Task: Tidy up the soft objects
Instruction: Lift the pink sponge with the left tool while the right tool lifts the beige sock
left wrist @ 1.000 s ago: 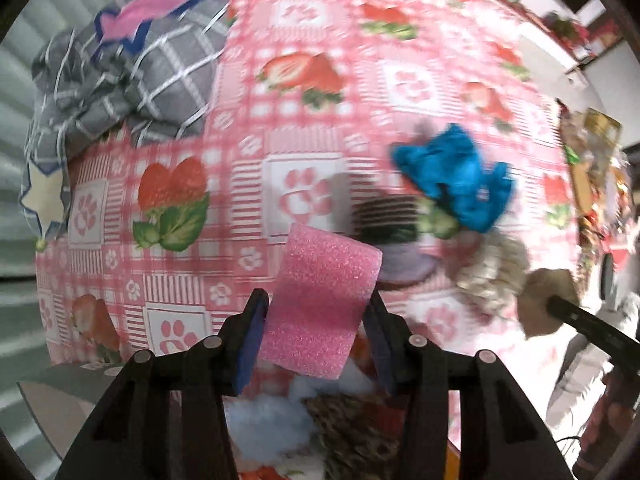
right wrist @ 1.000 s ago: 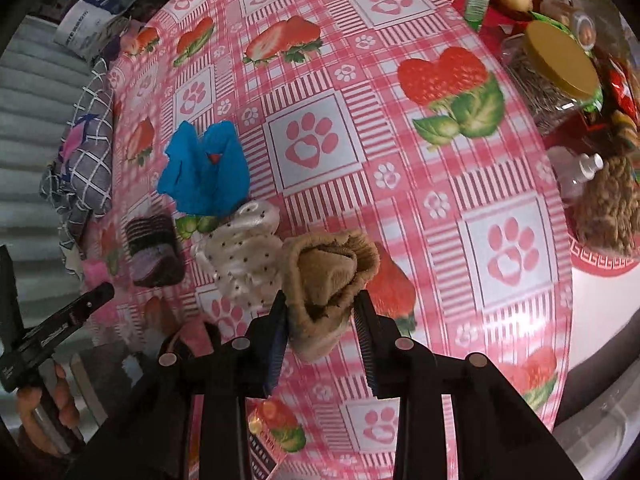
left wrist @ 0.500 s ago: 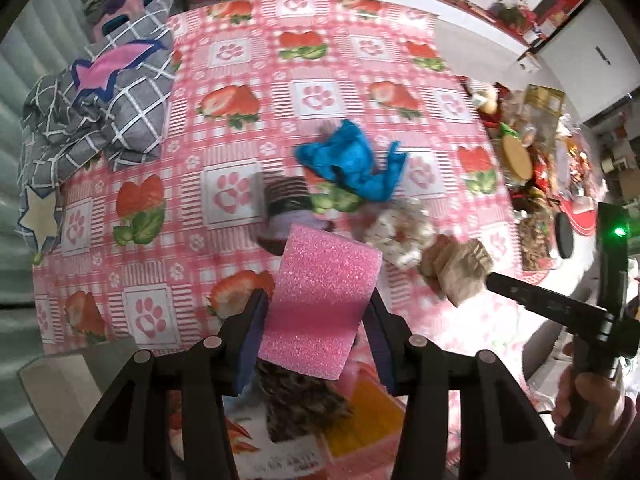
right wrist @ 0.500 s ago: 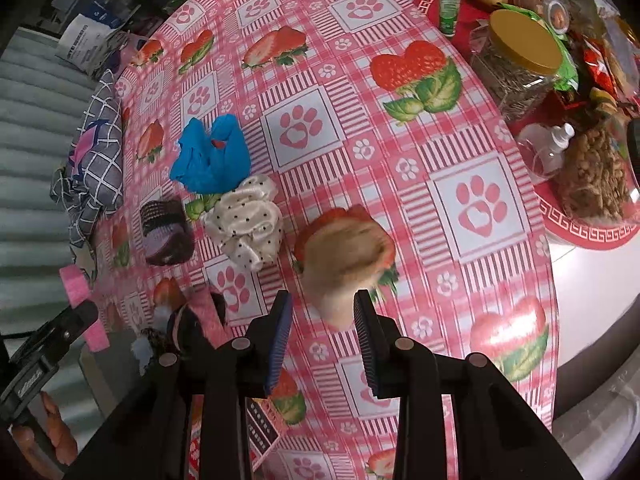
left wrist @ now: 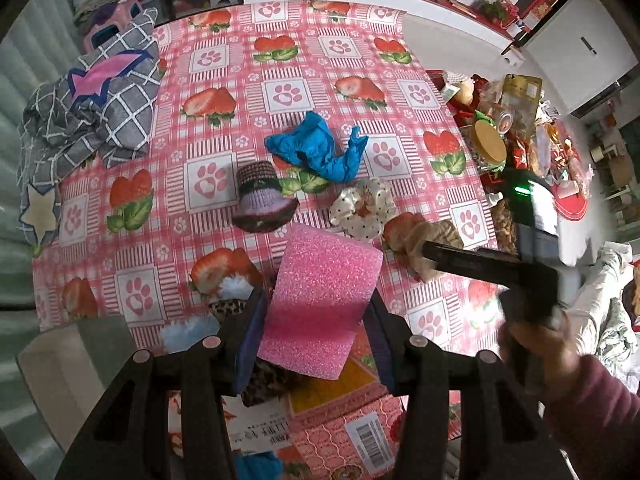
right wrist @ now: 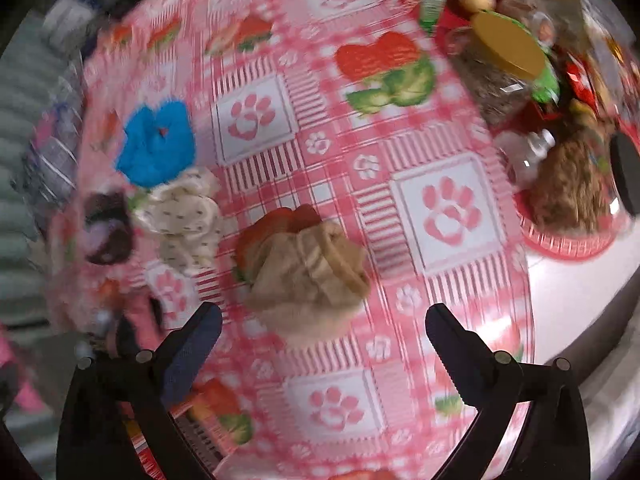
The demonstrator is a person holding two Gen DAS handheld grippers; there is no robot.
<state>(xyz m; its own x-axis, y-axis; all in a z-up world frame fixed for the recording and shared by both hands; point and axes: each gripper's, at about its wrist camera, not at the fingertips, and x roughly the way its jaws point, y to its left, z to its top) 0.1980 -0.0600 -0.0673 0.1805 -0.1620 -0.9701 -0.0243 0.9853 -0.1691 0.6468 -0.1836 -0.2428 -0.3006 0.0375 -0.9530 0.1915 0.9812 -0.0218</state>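
**Sponge held aloft, tan sock let go on the table**

The left gripper (left wrist: 316,320) is clamped on a pink sponge (left wrist: 320,300), its two pads pressing the sponge's long side edges, with most of the block sticking out ahead of the fingers. It hangs above the near edge of the table (left wrist: 240,32), over a printed box (left wrist: 344,432) and a leopard-print piece that lie below it. The sponge looks very light and springy. It should give under the pads and bounce back, so a grip across the flat sides as now, near the middle, ought to hold it without crushing.

The right gripper (right wrist: 324,320) is opening: its jaws stand wide apart with nothing pressed between them. Just ahead of them a tan sock (right wrist: 308,264) lies bunched on the checked cloth, clear of both pads. It is limp and light and will sag from any single pinch; the thick cuff fold on top looks like the best place to take it.

The other soft things sit in a loose row: a spotted white scrunchie (right wrist: 184,216) just beside the sock, a small knitted hat (left wrist: 262,196) next along, and a blue cloth (left wrist: 316,152) behind them. All look floppy and unbreakable. The right view is blurred, so fine contact there is hard to judge.

A jar (right wrist: 504,60) and snacks crowd the far right edge.
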